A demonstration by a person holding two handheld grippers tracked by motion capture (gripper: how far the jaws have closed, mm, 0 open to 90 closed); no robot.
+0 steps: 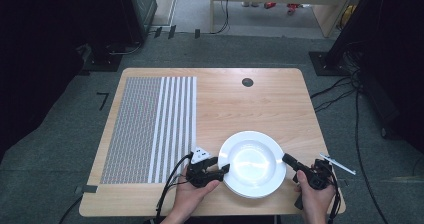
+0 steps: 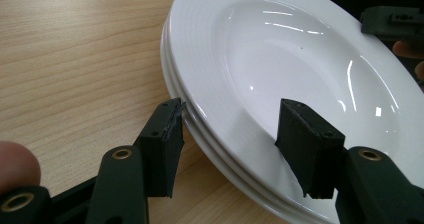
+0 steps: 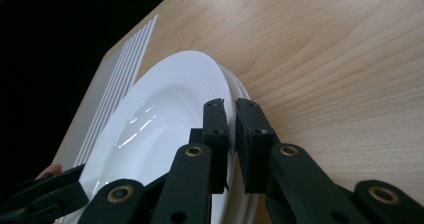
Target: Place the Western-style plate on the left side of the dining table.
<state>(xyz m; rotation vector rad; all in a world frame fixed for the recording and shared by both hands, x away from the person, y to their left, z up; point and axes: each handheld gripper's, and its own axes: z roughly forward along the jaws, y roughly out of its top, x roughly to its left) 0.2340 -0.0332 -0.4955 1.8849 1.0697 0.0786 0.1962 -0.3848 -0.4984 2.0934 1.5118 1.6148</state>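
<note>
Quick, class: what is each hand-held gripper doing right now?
Left hand-held gripper: open, jaws astride the rim of the stacked white plates, pads not pressing.
Right hand-held gripper: shut on the top plate's rim.

A stack of plates (image 1: 252, 170) sits on the table (image 1: 260, 101) near its front edge, right of centre. A striped placemat (image 1: 150, 126) lies to its left — running from the back towards the front. The left gripper (image 1: 223, 170) is at the stack's left rim, the right gripper (image 1: 286, 158) at its right rim. A pen (image 1: 338, 163) lies further right — beside the table's right edge.
</note>
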